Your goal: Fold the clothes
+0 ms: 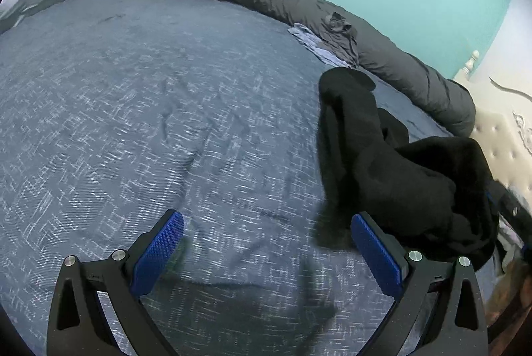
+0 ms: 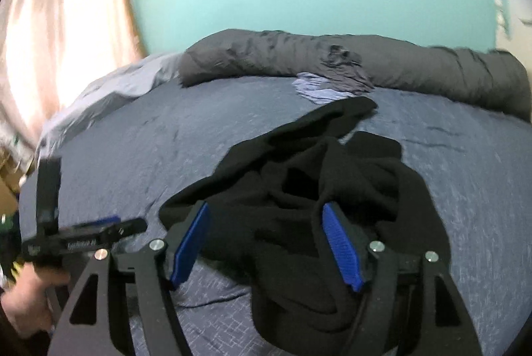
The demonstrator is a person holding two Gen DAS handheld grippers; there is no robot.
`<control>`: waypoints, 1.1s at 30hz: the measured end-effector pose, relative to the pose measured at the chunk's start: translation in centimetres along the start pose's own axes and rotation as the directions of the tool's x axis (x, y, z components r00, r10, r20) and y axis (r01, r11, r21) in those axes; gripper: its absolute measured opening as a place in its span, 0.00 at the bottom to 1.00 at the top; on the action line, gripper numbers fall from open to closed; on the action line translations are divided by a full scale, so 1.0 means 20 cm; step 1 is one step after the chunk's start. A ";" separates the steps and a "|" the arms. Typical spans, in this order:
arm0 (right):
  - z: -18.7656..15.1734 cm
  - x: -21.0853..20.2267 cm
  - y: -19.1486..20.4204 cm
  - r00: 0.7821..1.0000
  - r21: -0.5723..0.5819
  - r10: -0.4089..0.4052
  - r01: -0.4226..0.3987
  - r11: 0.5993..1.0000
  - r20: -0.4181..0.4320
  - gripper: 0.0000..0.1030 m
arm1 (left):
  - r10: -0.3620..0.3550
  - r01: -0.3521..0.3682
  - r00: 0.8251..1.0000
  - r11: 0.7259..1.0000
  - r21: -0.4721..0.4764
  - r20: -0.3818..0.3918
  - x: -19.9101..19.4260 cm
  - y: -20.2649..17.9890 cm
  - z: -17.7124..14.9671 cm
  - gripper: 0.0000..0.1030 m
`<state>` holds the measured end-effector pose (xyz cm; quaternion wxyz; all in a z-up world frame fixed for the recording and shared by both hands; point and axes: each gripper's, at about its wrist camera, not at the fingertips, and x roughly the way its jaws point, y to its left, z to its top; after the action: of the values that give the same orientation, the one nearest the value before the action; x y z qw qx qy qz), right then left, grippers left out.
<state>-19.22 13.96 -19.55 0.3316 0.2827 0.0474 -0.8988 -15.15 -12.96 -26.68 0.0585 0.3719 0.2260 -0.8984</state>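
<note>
A crumpled black garment [image 1: 399,163] lies in a heap on the blue patterned bed cover [image 1: 149,123], at the right in the left wrist view. My left gripper [image 1: 266,219] stands open over bare cover just left of the heap, with nothing between its blue pads. In the right wrist view the black garment [image 2: 316,176] fills the middle. My right gripper [image 2: 266,208] hovers open above its near part, one finger on each side of a fold and the pads not pressing on the cloth.
A rolled dark grey duvet [image 2: 399,66] runs along the far edge by the teal wall. A light blue cloth [image 2: 316,90] and a grey garment [image 2: 345,73] lie against it. A cream tufted headboard [image 1: 498,140] stands at the right. A hand [image 2: 30,299] shows at the lower left.
</note>
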 end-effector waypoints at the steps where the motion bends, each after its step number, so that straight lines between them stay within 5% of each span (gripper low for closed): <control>1: 0.00 -0.01 0.03 1.000 -0.023 -0.002 0.002 1.000 0.016 0.70 | 0.003 -0.003 1.000 1.000 0.000 0.002 0.00 0.01 0.00 1.00; 5: 0.02 -0.05 0.07 0.998 -0.046 0.032 -0.029 0.999 0.051 0.70 | 0.014 -0.014 1.000 1.000 -0.001 0.010 -0.02 0.04 0.00 1.00; 8: 0.00 0.03 0.07 0.996 -0.021 0.089 -0.089 0.996 -0.007 0.70 | 0.019 -0.019 1.000 1.000 -0.005 0.005 -0.02 0.06 0.00 1.00; 17: -0.14 0.30 0.06 0.986 -0.009 0.029 -0.031 0.999 -0.161 0.69 | 0.020 -0.020 1.000 1.000 0.009 0.002 -0.02 0.06 -0.01 1.00; 20: -0.17 0.33 0.06 0.983 -0.027 -0.004 -0.001 1.000 -0.181 0.49 | 0.020 -0.020 1.000 1.000 0.010 0.000 -0.02 0.06 -0.01 1.00; 22: -0.18 0.33 0.04 0.981 -0.039 -0.023 0.016 0.999 -0.190 0.22 | 0.021 -0.020 1.000 1.000 0.014 -0.001 -0.02 0.06 -0.01 1.00; 28: -0.12 0.20 -0.10 0.996 0.042 -0.020 0.024 0.999 -0.084 0.10 | 0.018 -0.018 1.000 1.000 0.019 0.000 -0.01 0.03 -0.02 1.00; 33: -0.06 0.03 -0.41 0.997 0.248 -0.073 0.062 0.967 0.037 0.04 | 0.015 -0.014 1.000 0.999 0.032 -0.008 0.01 0.00 -0.03 1.00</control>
<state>-24.13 20.37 -21.75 0.2641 0.2995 -0.0627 -0.9147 -14.84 -12.72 -27.15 0.0581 0.3780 0.2091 -0.9000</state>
